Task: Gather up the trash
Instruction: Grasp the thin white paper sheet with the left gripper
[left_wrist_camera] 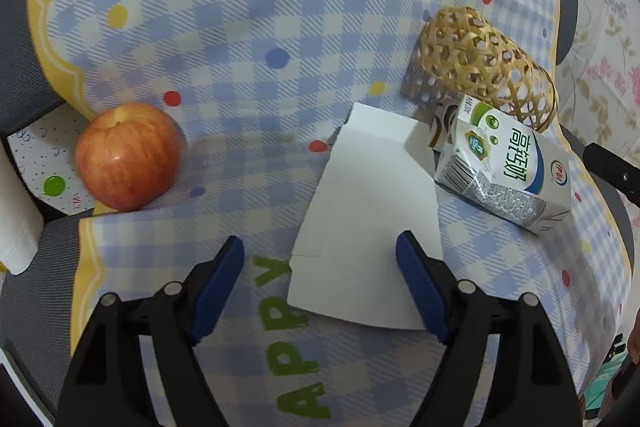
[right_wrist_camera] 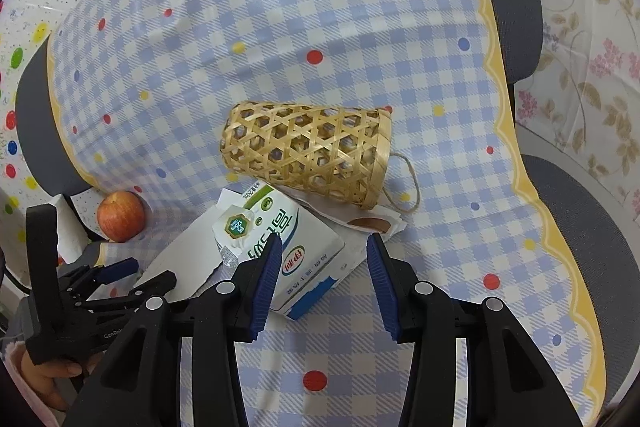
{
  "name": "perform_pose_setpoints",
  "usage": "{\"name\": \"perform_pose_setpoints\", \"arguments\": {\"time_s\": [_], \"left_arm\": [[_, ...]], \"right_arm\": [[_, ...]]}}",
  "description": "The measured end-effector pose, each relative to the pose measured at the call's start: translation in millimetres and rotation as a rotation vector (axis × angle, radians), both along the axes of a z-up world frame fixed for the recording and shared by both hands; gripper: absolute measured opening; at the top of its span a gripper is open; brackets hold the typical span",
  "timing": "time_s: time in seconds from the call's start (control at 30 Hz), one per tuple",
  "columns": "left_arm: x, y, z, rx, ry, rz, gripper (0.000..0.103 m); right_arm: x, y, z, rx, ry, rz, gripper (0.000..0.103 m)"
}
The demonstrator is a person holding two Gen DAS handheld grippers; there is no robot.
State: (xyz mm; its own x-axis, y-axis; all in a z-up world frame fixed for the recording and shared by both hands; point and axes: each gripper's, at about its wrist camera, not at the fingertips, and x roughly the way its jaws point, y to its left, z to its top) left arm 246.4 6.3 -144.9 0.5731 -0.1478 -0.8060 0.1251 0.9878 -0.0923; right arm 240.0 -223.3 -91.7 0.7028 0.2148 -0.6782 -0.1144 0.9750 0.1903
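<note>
Right wrist view: nothing is yet lying in the basket [right_wrist_camera: 308,153]; both jaws are gaping empty, the right gripper [right_wrist_camera: 322,277] nearing the carton [right_wrist_camera: 296,259], the left gripper [left_wrist_camera: 320,283] over the paper [left_wrist_camera: 368,227].

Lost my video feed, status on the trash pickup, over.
Left gripper open over white paper. Right gripper open, jaws astride milk carton, not gripping. Woven basket on its side, behind carton.

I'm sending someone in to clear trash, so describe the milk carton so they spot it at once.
On the blue checked cloth, find the woven bamboo basket lying on its side. The milk carton lies right beside it, over a white paper sheet. It is the only printed box: white, with green lettering and a blue band.
</note>
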Motion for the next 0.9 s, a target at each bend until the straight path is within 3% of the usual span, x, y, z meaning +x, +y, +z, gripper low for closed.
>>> {"name": "perform_pose_setpoints", "arguments": {"time_s": [0.2, 0.27, 0.37, 0.47, 0.63, 0.8, 0.9], "left_arm": [[-6, -25, 0, 0.017, 0.01, -0.076, 0.073], [-13, -34, 4, 0.033, -0.012, -0.103, 0.048], [-22, -37, 10, 0.029, -0.03, -0.093, 0.024], [-29, -24, 21, -0.022, -0.052, -0.067, 0.01], [-47, -5, 58, -0.007, -0.153, -0.024, 0.003], [-56, -1, 78, 0.175, -0.192, -0.021, 0.0], [-57, 2, 75, 0.153, -0.166, -0.049, 0.0]], "right_arm": [[-4, -3, -4, 0.004, 0.014, 0.0, 0.046], [-8, -5, -4, 0.002, 0.018, -0.001, 0.046], [-12, -8, -3, 0.005, 0.02, -0.004, 0.046], [-19, -11, 0, 0.008, 0.015, -0.005, 0.046], [-28, -16, 8, 0.017, 0.001, -0.009, 0.046], [-34, -16, 13, 0.02, -0.007, -0.011, 0.046], [-35, -16, 13, 0.023, -0.005, -0.01, 0.046]]}}
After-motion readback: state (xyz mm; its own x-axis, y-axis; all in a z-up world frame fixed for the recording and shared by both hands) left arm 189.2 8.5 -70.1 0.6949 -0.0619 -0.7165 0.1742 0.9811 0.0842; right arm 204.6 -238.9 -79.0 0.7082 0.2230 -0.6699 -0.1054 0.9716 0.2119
